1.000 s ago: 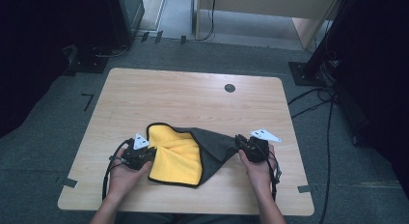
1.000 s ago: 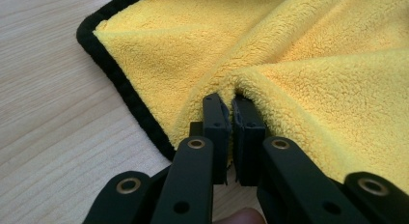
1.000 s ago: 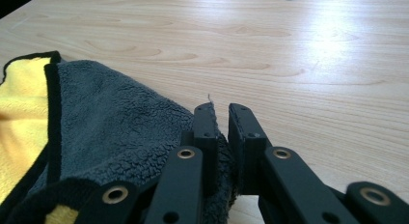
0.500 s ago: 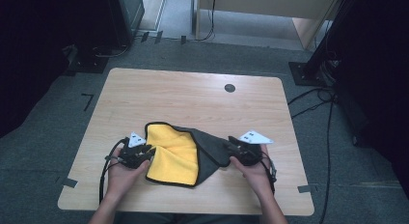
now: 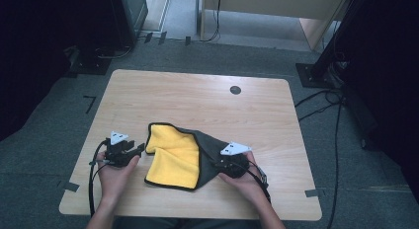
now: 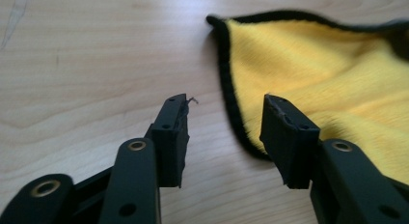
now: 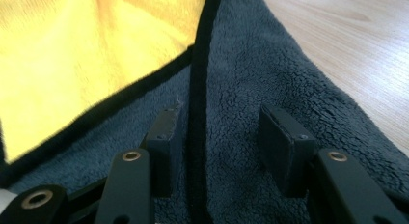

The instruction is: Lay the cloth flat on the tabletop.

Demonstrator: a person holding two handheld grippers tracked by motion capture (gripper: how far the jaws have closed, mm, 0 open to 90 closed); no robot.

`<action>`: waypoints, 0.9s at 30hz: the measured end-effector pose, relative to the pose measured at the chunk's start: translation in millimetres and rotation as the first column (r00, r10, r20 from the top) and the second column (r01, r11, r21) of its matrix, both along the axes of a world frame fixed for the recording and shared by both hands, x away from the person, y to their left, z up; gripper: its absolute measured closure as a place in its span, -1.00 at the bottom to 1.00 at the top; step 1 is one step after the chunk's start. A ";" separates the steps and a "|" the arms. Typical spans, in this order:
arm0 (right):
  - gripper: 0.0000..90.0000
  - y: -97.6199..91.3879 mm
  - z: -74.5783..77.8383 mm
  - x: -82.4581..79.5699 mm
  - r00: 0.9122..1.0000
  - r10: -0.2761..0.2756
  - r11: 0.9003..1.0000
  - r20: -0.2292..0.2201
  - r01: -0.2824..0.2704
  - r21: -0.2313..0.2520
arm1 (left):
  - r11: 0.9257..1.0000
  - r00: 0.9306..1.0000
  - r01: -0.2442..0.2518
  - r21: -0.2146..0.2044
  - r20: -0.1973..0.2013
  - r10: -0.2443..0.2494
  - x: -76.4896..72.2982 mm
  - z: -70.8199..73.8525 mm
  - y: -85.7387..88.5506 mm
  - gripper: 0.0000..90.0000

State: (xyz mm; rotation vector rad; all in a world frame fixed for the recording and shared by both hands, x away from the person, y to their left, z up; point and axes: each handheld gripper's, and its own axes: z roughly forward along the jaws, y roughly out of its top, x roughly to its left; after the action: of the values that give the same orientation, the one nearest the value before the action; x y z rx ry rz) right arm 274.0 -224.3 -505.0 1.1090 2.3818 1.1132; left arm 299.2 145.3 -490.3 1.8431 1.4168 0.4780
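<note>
A cloth, yellow [image 5: 173,155] on one face and dark grey [image 5: 213,149] on the other with black trim, lies folded on the wooden table [image 5: 197,100] near its front edge. My left gripper [image 5: 140,149] is at the cloth's left edge. Its jaws have just been opening, and the black-trimmed yellow edge [image 6: 235,105] lies loose between them, so the left gripper [image 6: 225,122] is open. My right gripper [image 5: 218,166] rests over the grey flap on the right. Its jaws have just been opening too. In the right gripper view the gripper [image 7: 217,132] stands open astride a black seam [image 7: 197,137] without pinching it.
A small dark round plug [image 5: 235,90] sits in the tabletop at the back right. Bare wood stretches behind and left of the cloth. Cables [image 5: 321,103] run across the grey floor to the right, beside a dark stand base [image 5: 316,73].
Both grippers have gone from shut to open and let go of the cloth. The left gripper drew left off the cloth's edge. The right one moved left and nearer the person.
</note>
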 end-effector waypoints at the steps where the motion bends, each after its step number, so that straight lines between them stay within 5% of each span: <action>1: 0.17 1.2 -1.0 -0.3 1.000 0.000 1.000 0.001 0.000 -0.012 | 1.000 1.000 0.020 -0.016 0.013 -0.020 -1.5 1.1 -3.5 0.11; 3: 0.22 2.8 -2.8 -0.5 1.000 0.000 0.999 0.006 0.000 -0.032 | 0.994 0.994 0.103 -0.023 0.031 -0.102 -4.9 2.0 -18.5 0.04; 7: 0.55 3.5 -3.4 -1.1 1.000 -0.020 0.998 0.024 0.021 -0.067 | 0.974 0.979 0.202 0.097 0.016 -0.205 -9.4 -6.4 -50.5 -0.02; 8: 0.76 1.4 -1.4 -1.1 0.999 -0.037 0.996 0.038 0.040 -0.076 | 0.969 0.977 0.212 0.127 0.001 -0.213 -9.9 -10.4 -55.3 -0.02; 15: 0.84 -10.7 13.5 10.9 0.990 -0.103 0.993 0.095 0.107 -0.042 | 0.967 0.978 0.204 0.151 0.005 -0.207 -12.0 -21.4 -59.2 0.00; 20: 0.84 -31.0 35.5 58.0 0.967 -0.220 0.975 0.127 0.219 0.021 | 0.966 0.979 0.192 0.175 0.034 -0.201 -15.1 -24.6 -62.1 0.00; 21: 0.78 -38.7 39.4 82.6 0.948 -0.291 0.957 0.129 0.288 0.039 | 0.966 0.979 0.194 0.172 0.032 -0.202 -15.0 -24.5 -61.4 0.00; 22: 0.78 -38.7 39.4 82.6 0.948 -0.291 0.957 0.129 0.288 0.039 | 0.967 0.979 0.192 0.164 0.032 -0.200 -14.9 -24.6 -60.9 0.00; 23: 0.70 -41.9 39.7 91.4 0.933 -0.329 0.944 0.146 0.326 0.040 | 0.968 0.979 0.194 0.157 0.032 -0.201 -14.7 -24.7 -60.1 0.00; 25: 0.51 -51.4 41.2 111.1 0.877 -0.453 0.891 0.162 0.452 0.040 | 0.970 0.979 0.195 0.145 0.033 -0.202 -14.7 -25.0 -58.7 0.00; 26: 0.47 -55.7 42.7 115.4 0.862 -0.484 0.875 0.149 0.478 0.078 | 0.971 0.979 0.194 0.142 0.035 -0.201 -15.0 -25.2 -58.6 0.00; 27: 0.40 -57.8 44.5 116.6 0.857 -0.496 0.868 0.138 0.483 0.114 | 0.971 0.979 0.195 0.140 0.037 -0.201 -15.1 -25.3 -58.5 -0.01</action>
State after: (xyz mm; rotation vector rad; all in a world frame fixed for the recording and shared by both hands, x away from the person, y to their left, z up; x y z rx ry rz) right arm 390.6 -282.2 -460.5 1.4788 1.7919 1.0612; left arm 284.1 86.8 -515.6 2.0425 1.1761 0.5268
